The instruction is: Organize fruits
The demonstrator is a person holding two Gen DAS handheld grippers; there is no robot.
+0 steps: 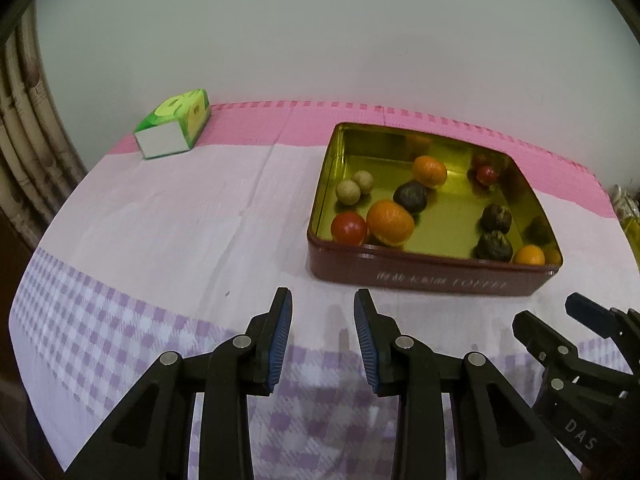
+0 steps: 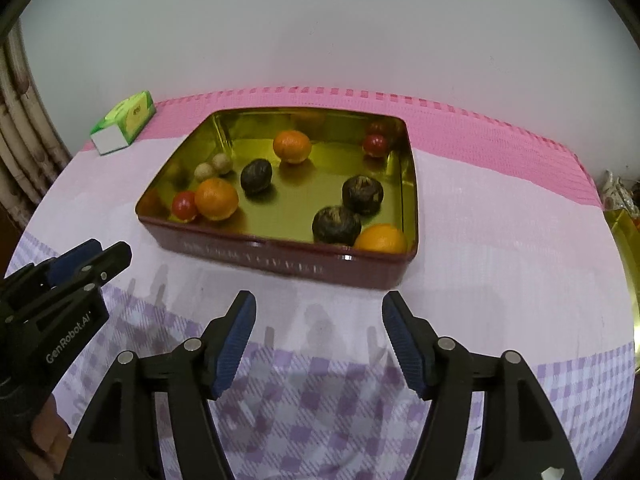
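An open maroon tin (image 1: pixel 440 278) (image 2: pixel 260 260) with a gold inside stands on the cloth. It holds three oranges (image 1: pixel 390 222), two red tomatoes (image 1: pixel 349 227), three dark wrinkled fruits (image 2: pixel 362 194) and two small tan round fruits (image 1: pixel 347 192). My left gripper (image 1: pixel 322 294) hovers over the cloth just before the tin's front left corner. Its jaws stand a little apart with nothing between them. My right gripper (image 2: pixel 319 297) hangs before the tin's front wall with its jaws wide and nothing in them. Each gripper shows in the other's view, the right gripper (image 1: pixel 548 312) and the left gripper (image 2: pixel 110 250).
A green and white carton (image 1: pixel 176 128) (image 2: pixel 124 124) lies at the back left on the pink mat (image 1: pixel 248 128). A gold tin lid or tray (image 2: pixel 624 236) pokes in at the right edge. The lilac checked cloth (image 2: pixel 320 400) covers the near table, and a pale wall stands behind.
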